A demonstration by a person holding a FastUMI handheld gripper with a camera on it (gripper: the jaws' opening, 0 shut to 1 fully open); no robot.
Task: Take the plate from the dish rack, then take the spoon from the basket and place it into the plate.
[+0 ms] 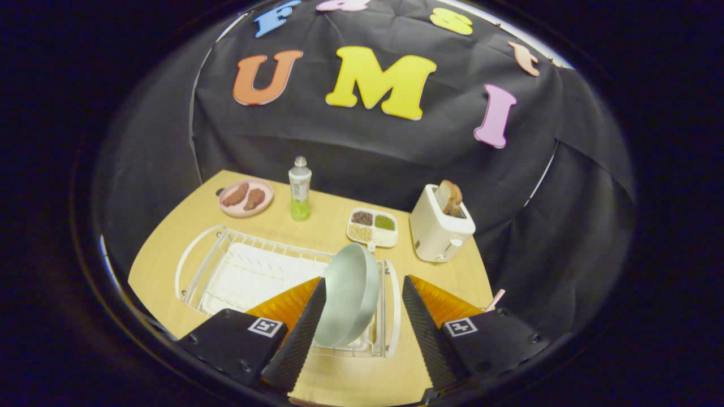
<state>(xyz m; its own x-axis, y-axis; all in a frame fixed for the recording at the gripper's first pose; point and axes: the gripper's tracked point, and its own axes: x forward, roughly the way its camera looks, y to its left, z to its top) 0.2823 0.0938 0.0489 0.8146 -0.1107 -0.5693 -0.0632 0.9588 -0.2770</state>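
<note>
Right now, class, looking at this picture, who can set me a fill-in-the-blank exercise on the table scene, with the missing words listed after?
1. The grey-green plate stands on its edge in the white dish ____.
2. The gripper is ____, with the plate between its fingers.
3. Slices of bread stick up out of the white ____.
4. The bottle stands beside the ____ plate of sausages.

Missing words: rack; open; toaster; pink
</note>
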